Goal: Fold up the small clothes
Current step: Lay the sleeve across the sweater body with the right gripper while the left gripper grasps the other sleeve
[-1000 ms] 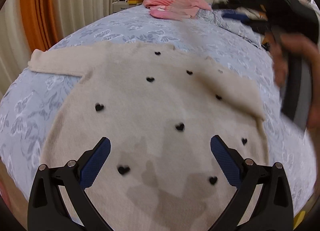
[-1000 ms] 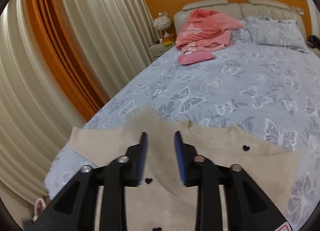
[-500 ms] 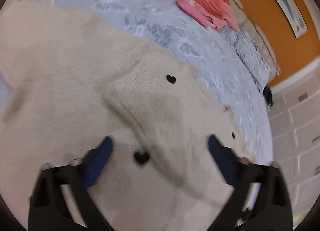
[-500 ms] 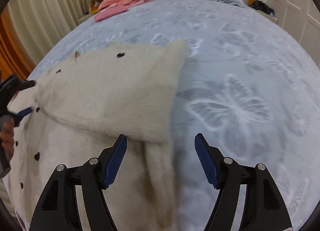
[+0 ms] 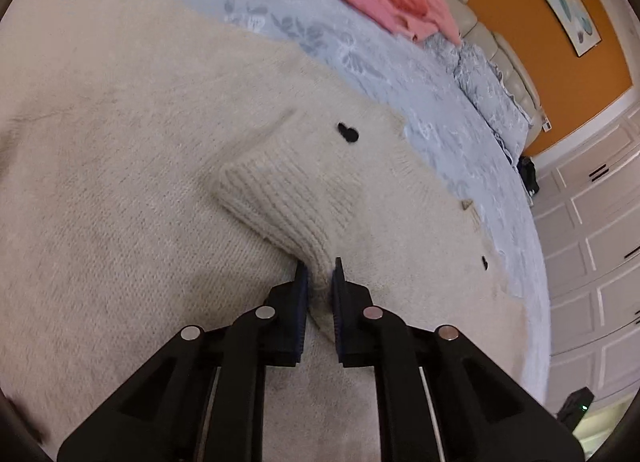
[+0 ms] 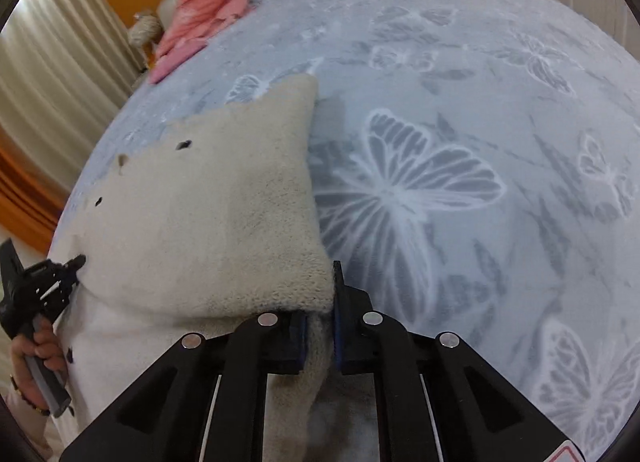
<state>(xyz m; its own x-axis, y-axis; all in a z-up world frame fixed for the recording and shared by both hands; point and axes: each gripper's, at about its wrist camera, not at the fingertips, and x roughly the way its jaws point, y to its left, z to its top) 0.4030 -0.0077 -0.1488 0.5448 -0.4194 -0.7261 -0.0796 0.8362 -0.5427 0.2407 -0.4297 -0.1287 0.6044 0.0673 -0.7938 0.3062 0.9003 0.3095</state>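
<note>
your cream sweater (image 5: 120, 189) lies flat on the butterfly bedspread (image 6: 460, 149), filling the left and centre of both views. your left gripper (image 5: 319, 280) pinches the ribbed cuff (image 5: 280, 197) at lower centre. your right gripper (image 6: 320, 314) is closing on the folded sleeve's edge (image 6: 320, 286), knit between the pads. expect it soft, light and stretchy; grip the thicker ribbing or doubled edges, not single loose knit.

Both grippers were up and wide open a moment ago. Now the left gripper (image 5: 319, 282) pinches the sweater (image 5: 120, 181) cuff, and the right gripper (image 6: 320, 318) is closing on its edge.
</note>
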